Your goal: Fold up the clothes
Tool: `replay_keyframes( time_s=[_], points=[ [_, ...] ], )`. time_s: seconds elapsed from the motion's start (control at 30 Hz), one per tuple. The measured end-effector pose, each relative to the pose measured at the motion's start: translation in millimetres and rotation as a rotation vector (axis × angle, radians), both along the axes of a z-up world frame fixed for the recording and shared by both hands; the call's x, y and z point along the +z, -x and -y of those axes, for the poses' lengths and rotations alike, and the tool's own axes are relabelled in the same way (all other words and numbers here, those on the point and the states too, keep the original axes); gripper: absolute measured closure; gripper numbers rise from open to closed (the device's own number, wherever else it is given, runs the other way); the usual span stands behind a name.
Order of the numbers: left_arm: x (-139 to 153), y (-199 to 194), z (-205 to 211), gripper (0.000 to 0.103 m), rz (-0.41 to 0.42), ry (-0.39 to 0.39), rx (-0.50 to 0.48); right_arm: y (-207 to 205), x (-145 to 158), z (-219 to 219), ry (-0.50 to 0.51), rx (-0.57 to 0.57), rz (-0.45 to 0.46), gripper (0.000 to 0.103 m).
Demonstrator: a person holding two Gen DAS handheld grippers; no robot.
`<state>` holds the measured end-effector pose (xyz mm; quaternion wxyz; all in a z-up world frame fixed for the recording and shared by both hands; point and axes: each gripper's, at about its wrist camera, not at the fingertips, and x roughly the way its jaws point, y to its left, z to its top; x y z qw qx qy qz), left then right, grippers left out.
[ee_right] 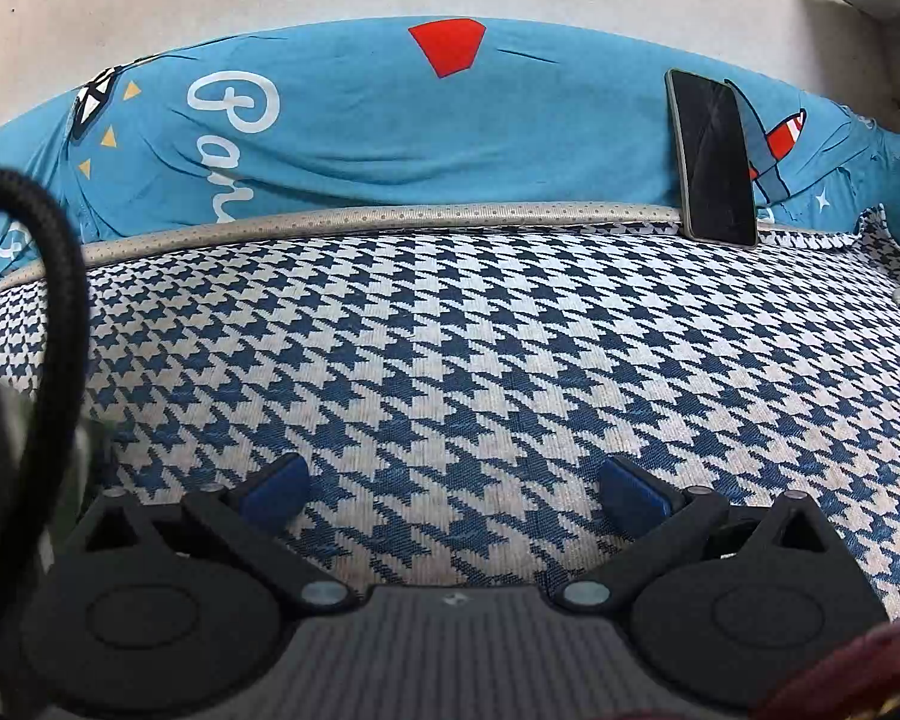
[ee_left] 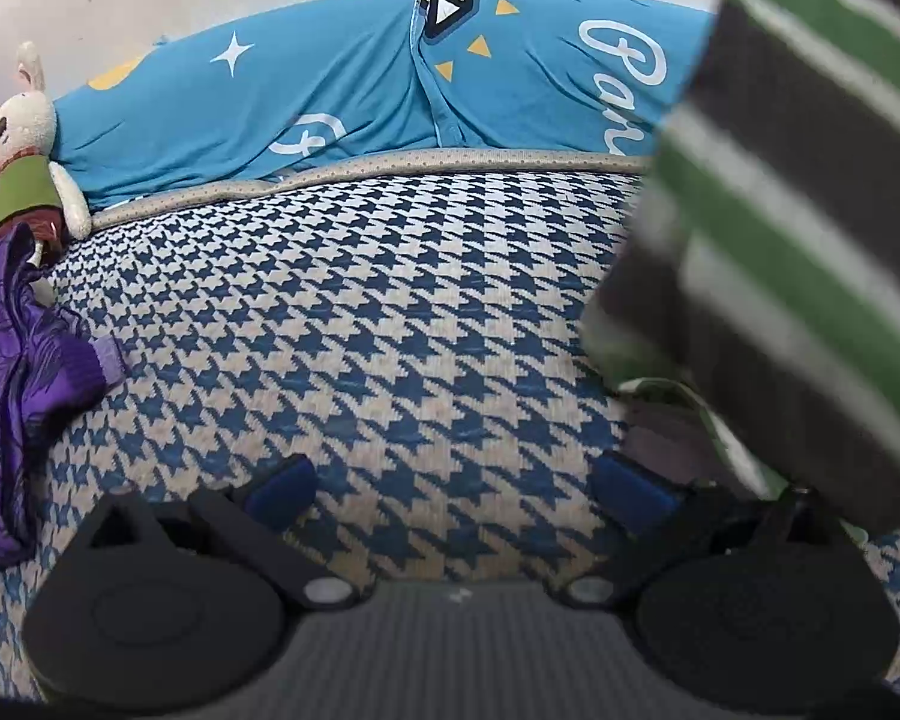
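Hovering both claws over houndstooth cover (ee_right: 480, 360) | left gripper (ee_left: 456, 486) wide open, empty | right gripper (ee_right: 456, 489) wide open, empty | striped garment (ee_left: 798, 252) hangs blurred beside left claw, holder unseen | I judge it soft, light, floppy: pinch hem or corner | purple garment (ee_left: 24, 372) crumpled far left

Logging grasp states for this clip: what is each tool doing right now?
Left tool: open, holding nothing; striped garment hangs beside it.
Right tool: open, empty, over the houndstooth cover.
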<state>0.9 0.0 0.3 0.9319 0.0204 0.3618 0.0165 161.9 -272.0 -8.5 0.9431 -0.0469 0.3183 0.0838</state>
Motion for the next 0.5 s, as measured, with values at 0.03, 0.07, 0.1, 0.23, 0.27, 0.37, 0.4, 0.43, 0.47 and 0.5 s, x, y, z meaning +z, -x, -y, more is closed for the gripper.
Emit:
replay_keyframes(
  time_s=[0.03,0.07,0.1,0.23,0.27,0.37,0.4,0.43,0.47,0.5],
  points=[
    [0.4,-1.2,0.1,0.0,-0.004,0.0,0.002,0.0,0.0,0.0,0.001,0.0,-0.001,0.0],
    [0.7,-2.4,0.1,0.0,-0.009,0.0,0.005,0.0,0.1,-0.1,0.001,0.0,-0.002,0.0],
    [1.1,-3.6,0.2,0.0,-0.013,0.001,0.007,0.0,0.1,-0.1,0.001,0.0,-0.002,0.0],
    [2.6,-8.3,0.4,0.0,-0.031,0.001,0.016,0.2,0.3,-0.1,0.0,0.0,0.0,0.0],
    [3.4,-3.9,2.9,0.0,-0.022,-0.003,0.016,0.2,0.3,-0.1,0.0,0.0,0.0,0.0],
    [3.8,0.4,1.5,0.0,-0.023,0.001,0.01,0.2,0.4,-0.1,0.0,0.0,0.0,0.0],
    [3.4,0.2,1.0,0.0,-0.024,0.004,0.011,0.3,0.4,-0.1,0.0,0.0,0.0,0.0],
    [3.6,0.2,2.9,0.0,-0.025,0.003,0.013,0.3,0.3,0.0,0.0,0.0,0.0,0.0],
    [3.7,0.5,2.3,0.0,-0.024,0.003,0.014,0.3,0.3,0.0,0.0,0.0,0.0,0.0],
    [3.9,1.2,2.1,0.0,-0.023,0.003,0.015,0.3,0.3,0.1,0.0,0.0,0.0,0.0]
  ],
)
